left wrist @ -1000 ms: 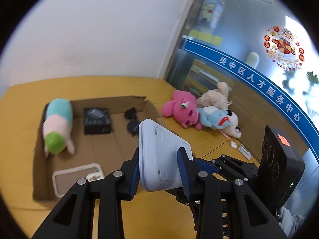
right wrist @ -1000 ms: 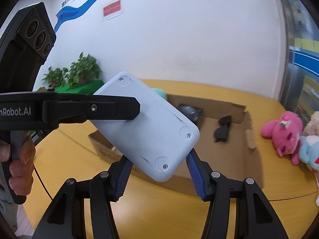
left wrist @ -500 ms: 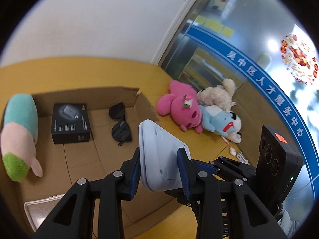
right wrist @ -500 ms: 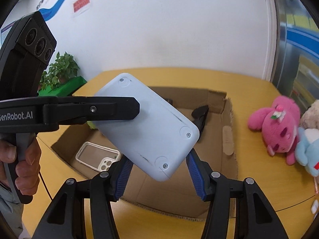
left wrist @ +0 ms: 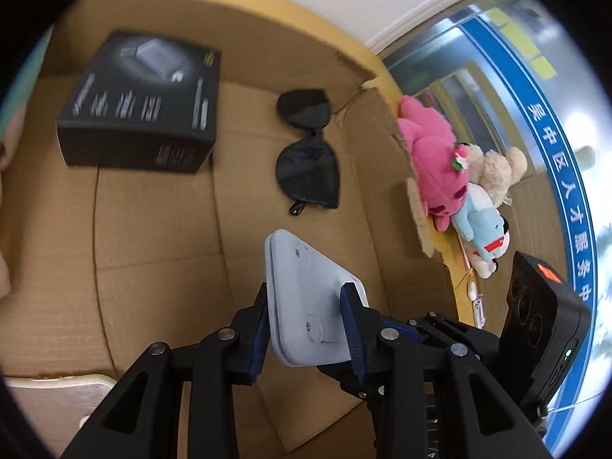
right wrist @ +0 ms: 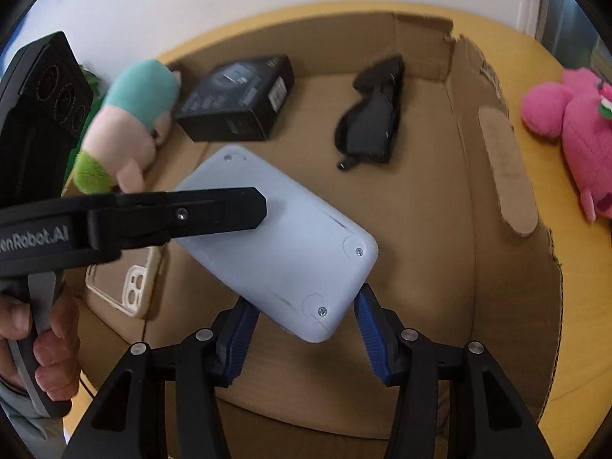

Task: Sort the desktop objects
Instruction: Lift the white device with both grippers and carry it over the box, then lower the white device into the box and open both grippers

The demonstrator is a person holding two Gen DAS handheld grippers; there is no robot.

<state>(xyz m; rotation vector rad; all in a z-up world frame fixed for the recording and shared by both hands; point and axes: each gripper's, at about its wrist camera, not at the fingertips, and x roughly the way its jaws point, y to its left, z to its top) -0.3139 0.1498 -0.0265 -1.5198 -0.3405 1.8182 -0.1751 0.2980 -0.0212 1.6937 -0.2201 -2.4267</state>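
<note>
White Chinese characters reading 吴中区人才服务中 run along the blue band (left wrist: 566, 176) on the glass wall, "enRobot.AI" stands on the left gripper (right wrist: 214, 214), and the black box's (left wrist: 141, 103) print blurs beyond reading.

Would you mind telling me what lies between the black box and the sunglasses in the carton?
Nothing: in both views only bare carton floor separates the black box from the sunglasses.

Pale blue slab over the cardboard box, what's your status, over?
Left gripper clamped on pale blue flat plastic device. Right gripper jaws just closing around its corner, contact unclear. Device over open cardboard box; black sunglasses, cream phone case lie aside.
</note>
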